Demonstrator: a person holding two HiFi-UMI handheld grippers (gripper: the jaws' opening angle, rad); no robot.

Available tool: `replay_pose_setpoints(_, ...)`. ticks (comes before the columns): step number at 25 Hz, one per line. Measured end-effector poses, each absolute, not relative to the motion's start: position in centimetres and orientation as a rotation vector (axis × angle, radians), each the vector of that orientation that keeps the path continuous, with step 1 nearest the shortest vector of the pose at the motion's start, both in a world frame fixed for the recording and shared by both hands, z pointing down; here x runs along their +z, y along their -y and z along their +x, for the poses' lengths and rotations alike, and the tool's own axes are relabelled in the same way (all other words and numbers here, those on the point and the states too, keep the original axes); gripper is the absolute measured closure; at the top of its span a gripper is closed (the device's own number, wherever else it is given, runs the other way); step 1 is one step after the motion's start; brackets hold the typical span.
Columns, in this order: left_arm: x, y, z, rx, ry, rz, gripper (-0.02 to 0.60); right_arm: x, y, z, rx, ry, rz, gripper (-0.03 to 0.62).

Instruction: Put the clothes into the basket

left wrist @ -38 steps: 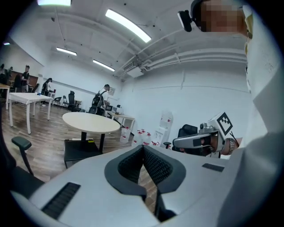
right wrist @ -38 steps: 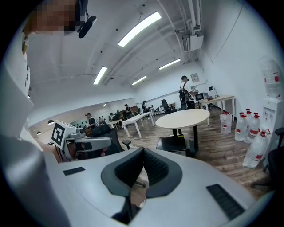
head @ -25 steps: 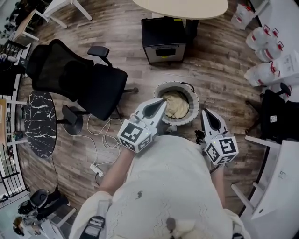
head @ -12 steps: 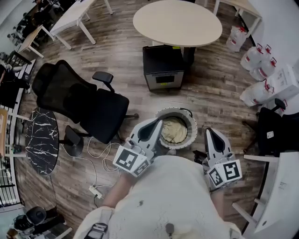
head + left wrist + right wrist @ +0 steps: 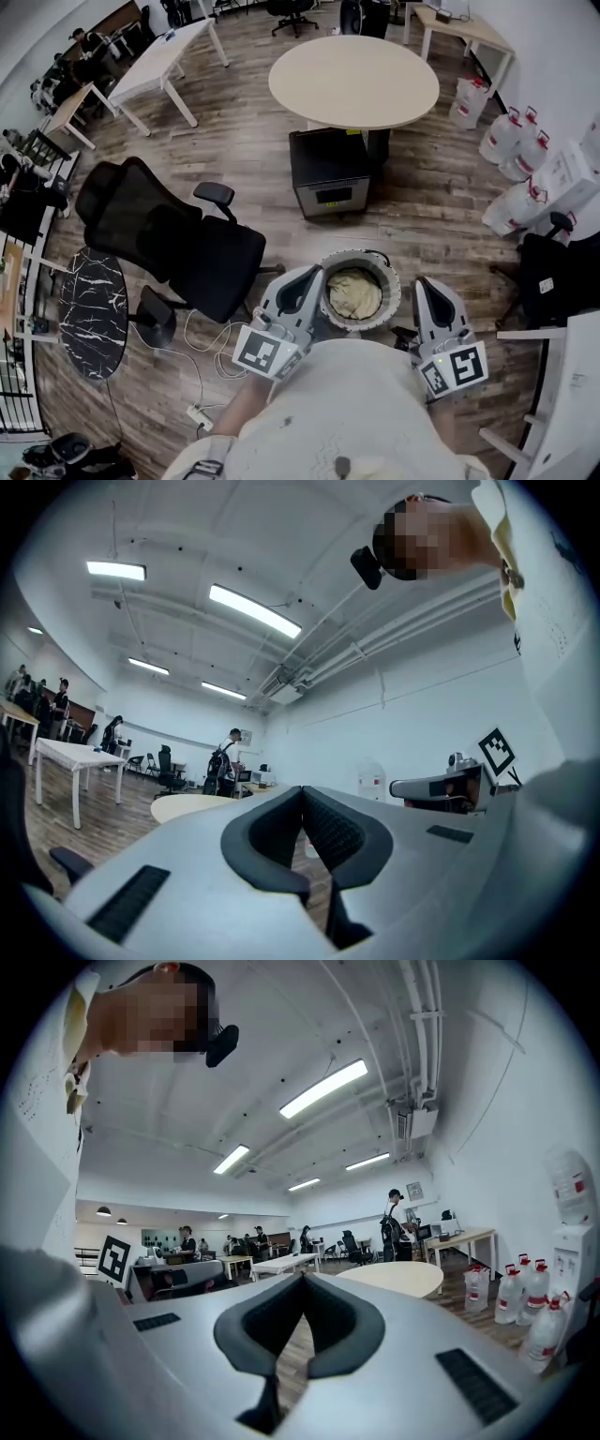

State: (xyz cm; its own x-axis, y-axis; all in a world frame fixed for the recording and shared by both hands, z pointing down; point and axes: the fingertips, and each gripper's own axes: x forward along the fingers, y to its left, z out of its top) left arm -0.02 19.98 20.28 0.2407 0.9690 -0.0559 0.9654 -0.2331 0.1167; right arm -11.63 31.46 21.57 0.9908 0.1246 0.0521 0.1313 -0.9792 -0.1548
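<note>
You wear a cream knit top (image 5: 347,412); your pale grey left tool (image 5: 311,277) and right tool (image 5: 426,285) carry black-and-white marker cubes (image 5: 265,352).

You hold the left gripper (image 5: 314,275) and the right gripper (image 5: 424,283) either side of the round basket (image 5: 362,254) on the wood floor, tips together and empty. Cream clothes (image 5: 354,292) lie inside it. To its left stands a black office chair (image 5: 178,239); beyond it are a black cabinet (image 5: 331,172) and a round table (image 5: 354,80).
</note>
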Motion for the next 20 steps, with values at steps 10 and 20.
replay_pose_setpoints(10,20.7,-20.1,-1.6,0.064,-1.915,2.326,0.561,21.6,-30.3,-12.4,-0.087,0.152,-2.979,0.588)
replay_pose_setpoints(20,21.4,-19.4,-2.2,0.077,-1.923,2.297,0.561,22.4,-29.7,-12.6,-0.144,0.166,-2.973,0.588)
